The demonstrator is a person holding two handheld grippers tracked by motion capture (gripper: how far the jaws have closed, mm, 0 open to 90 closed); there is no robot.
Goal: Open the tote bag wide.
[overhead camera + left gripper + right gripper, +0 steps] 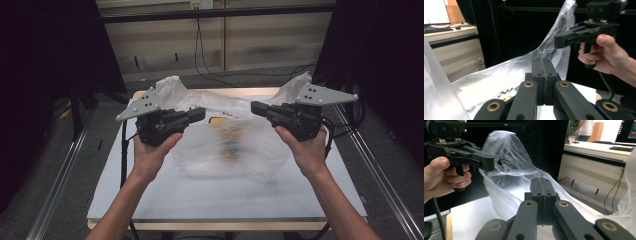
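Both tongs pressed together: left tongs [200, 114] and right tongs [256, 108] clamped on clear plastic bag [232, 150], lifted above white tabletop [200, 200].

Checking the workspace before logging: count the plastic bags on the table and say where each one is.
1. A single clear plastic bag lies at mid-table, its two upper corners lifted, one beside the left gripper, one beside the right gripper. Printed items inside are blurred; another bag could be hidden within.
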